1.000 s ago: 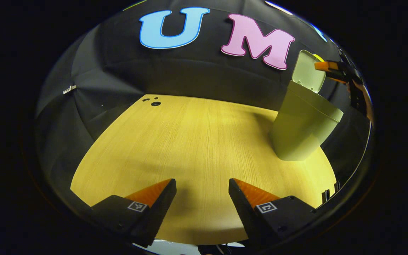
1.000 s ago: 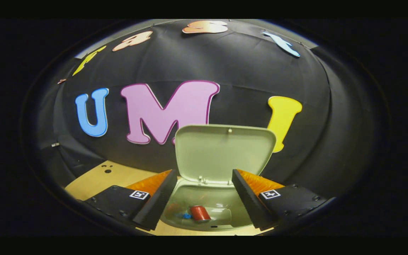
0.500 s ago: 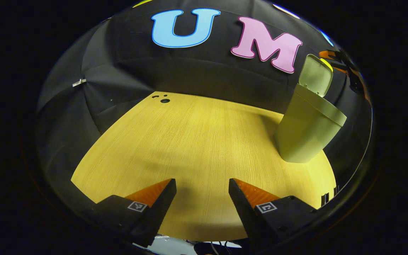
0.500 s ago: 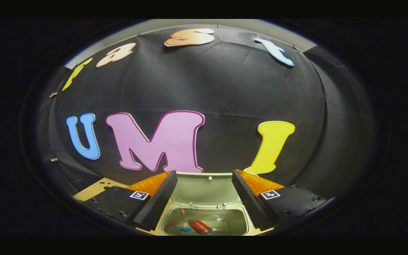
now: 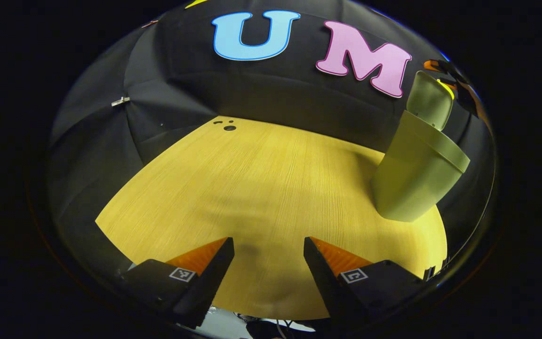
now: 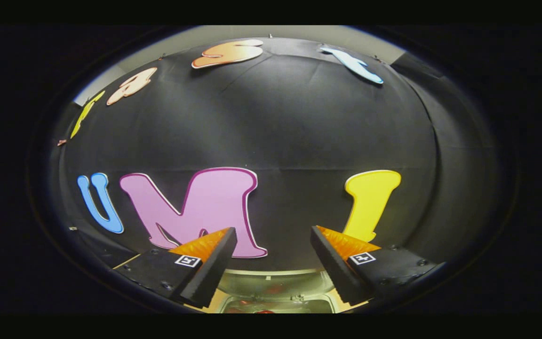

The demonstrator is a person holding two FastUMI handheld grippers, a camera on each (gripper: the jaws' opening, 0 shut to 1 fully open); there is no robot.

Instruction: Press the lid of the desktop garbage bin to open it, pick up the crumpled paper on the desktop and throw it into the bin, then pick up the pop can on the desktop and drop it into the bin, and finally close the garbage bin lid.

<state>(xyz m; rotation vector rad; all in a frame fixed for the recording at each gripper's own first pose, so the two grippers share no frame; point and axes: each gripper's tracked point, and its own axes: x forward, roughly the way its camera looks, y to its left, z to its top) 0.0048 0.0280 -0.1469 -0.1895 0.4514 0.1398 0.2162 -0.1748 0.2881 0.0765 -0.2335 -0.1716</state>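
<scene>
A pale green bin (image 5: 414,174) stands at the right of the wooden desktop (image 5: 261,188), its lid (image 5: 430,100) upright and open. My left gripper (image 5: 268,245) hovers open over bare desktop, well left of the bin and holding nothing. In the right gripper view, my right gripper (image 6: 273,235) is open and empty above the bin, whose lid (image 6: 271,281) and open mouth (image 6: 275,306) show at the bottom edge between the fingers. A red glint of the pop can (image 6: 264,311) lies inside the bin. The right gripper (image 5: 440,66) also appears above the lid in the left gripper view.
Small dark holes (image 5: 228,127) mark the far left corner of the desktop. The black cloth wall closes in behind the desk and the bin. The desktop's near edge runs just under my left fingers.
My right gripper has risen and tilted up, so the bin, its lid and the can sank to the bottom edge of its view. The left gripper view drifted slightly; the bin sits farther right.
</scene>
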